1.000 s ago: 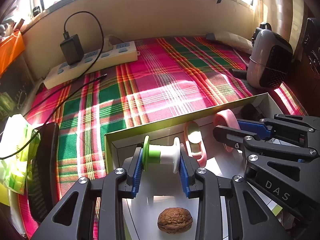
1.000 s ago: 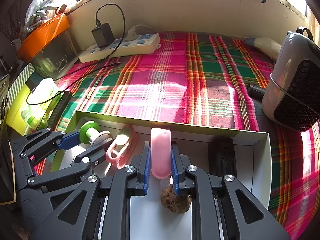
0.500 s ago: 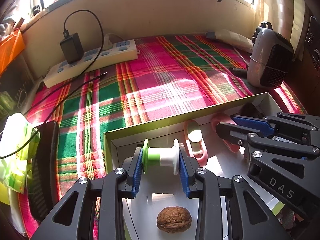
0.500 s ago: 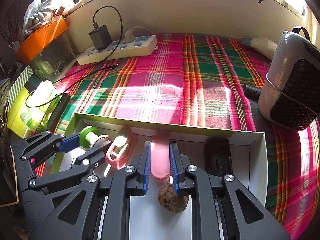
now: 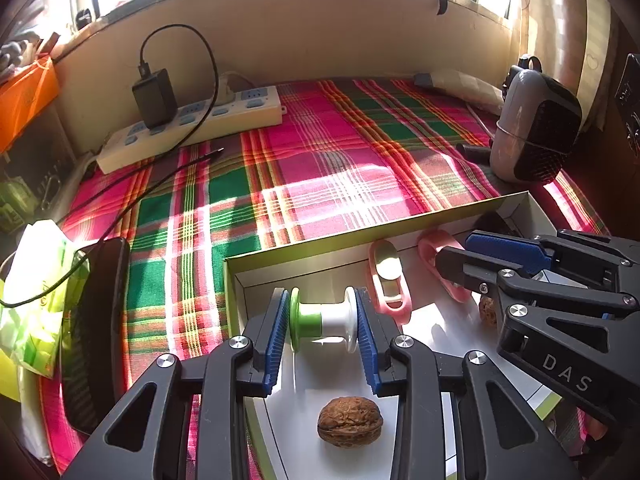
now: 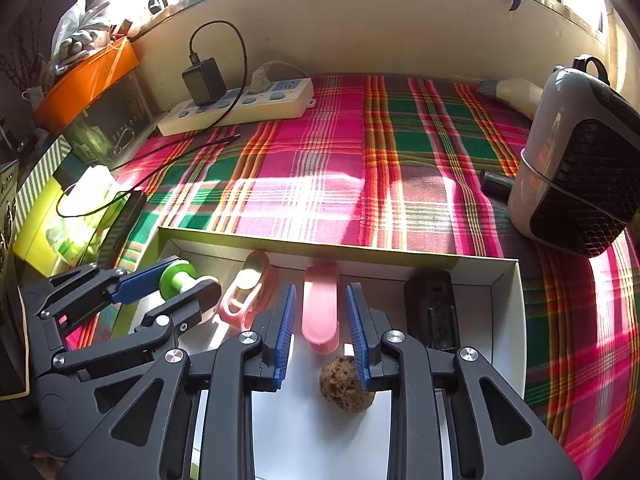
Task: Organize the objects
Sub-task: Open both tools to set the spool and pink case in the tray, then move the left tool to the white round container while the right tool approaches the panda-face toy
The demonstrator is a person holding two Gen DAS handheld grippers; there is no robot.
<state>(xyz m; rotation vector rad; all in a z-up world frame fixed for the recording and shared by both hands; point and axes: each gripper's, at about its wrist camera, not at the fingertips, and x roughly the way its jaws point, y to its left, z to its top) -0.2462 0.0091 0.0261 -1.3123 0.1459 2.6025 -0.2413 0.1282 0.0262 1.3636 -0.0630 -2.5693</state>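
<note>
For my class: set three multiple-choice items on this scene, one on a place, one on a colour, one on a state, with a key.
1. Where is the black charger?
A plugged into the power strip
B inside the box
C on the heater

2. What colours is the spool?
A red and blue
B green and white
C black and yellow

3. How is the pink piece between the jaws of the right gripper?
A clamped tight
B bent double
C free, with a gap on each side

Key:
1 A, it stands upright on the strip's sockets.
2 B, one half is green and the other white.
3 C, the jaws have just been opening and both pads stand clear of it.
</note>
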